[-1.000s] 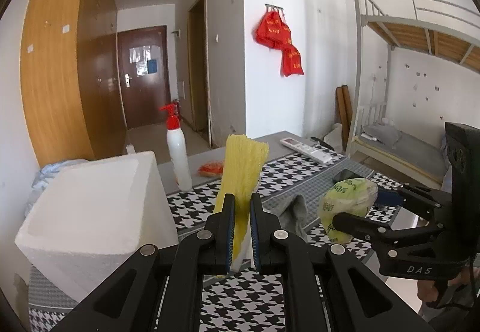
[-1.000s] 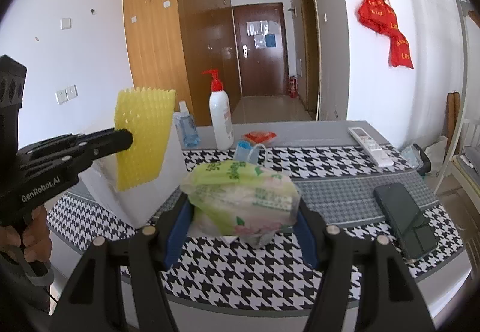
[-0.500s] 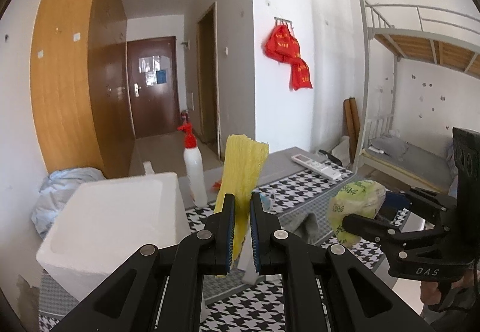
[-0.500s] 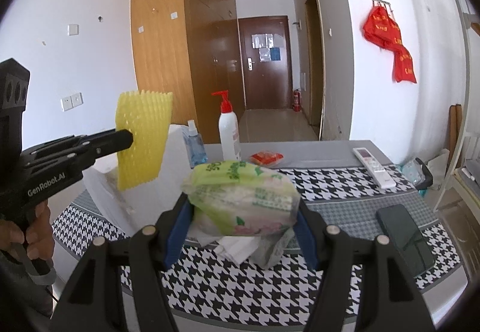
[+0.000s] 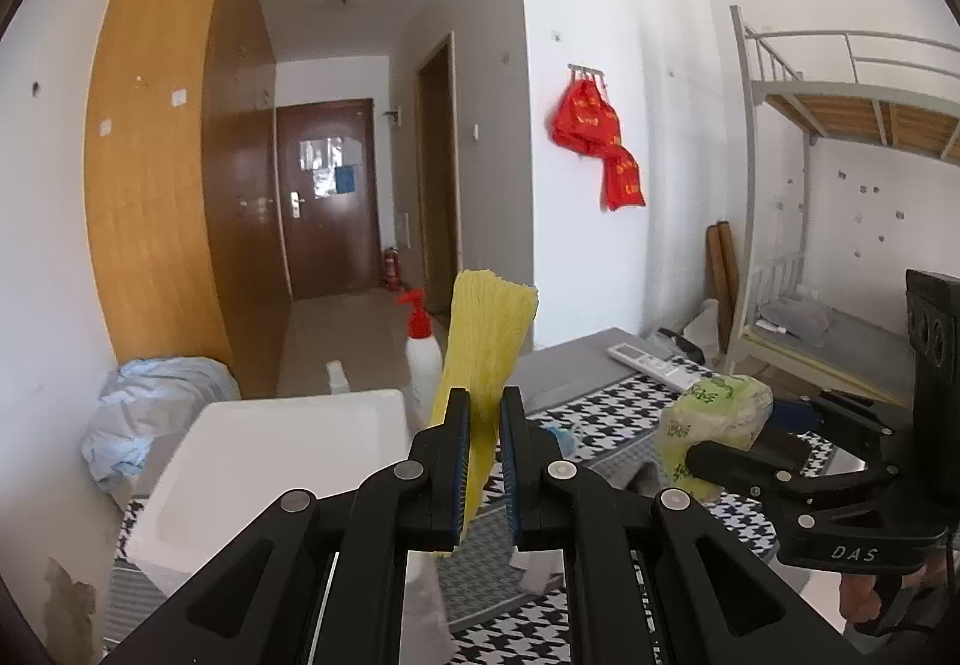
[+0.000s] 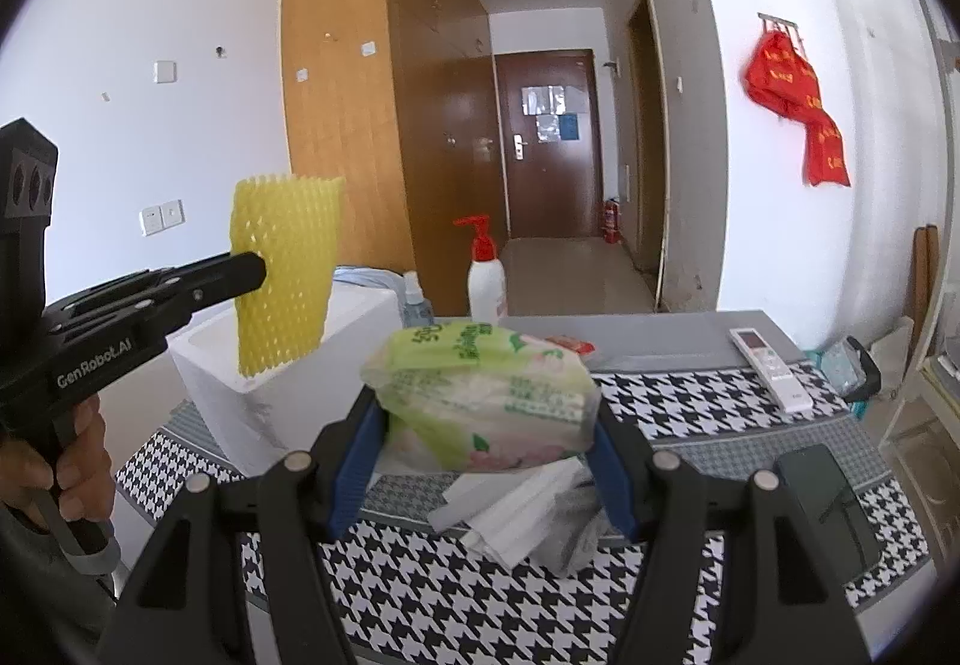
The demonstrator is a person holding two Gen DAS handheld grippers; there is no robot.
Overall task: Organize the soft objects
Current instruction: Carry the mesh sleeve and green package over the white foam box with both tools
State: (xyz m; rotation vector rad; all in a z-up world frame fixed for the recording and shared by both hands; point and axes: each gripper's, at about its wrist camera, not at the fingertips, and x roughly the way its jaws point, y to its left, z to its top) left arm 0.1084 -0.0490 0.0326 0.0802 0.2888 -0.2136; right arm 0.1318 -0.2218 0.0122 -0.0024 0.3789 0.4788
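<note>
Your left gripper's point(image 5: 483, 461) fingers were clamped tight on the yellow foam net point(image 5: 489, 329), which stood up between the pads, while your right gripper's point(image 6: 489, 461) blue-padded fingers point(image 6: 354, 461) were pressed wide against both ends of the green tissue pack point(image 6: 480, 389), holding it clear of the houndstooth table cover point(image 6: 660, 407). Both soft things were in the air above the table, with the white foam box point(image 5: 264, 461) just below and to the left of the net, and the loose white papers point(image 6: 516, 515) lying on the cover under the tissue pack. By my judgement you were in the carrying step, with both items picked up and neither yet put away, and the foam box looked like the likely place for them. Next, you needed to bring each gripper over the box's open top, lower it inside the rim, and only then let go. You had to keep the two grippers apart so they did not knock together. The spray bottle point(image 6: 486, 275) and the remote point(image 6: 768, 365) stood near enough to mind.
</note>
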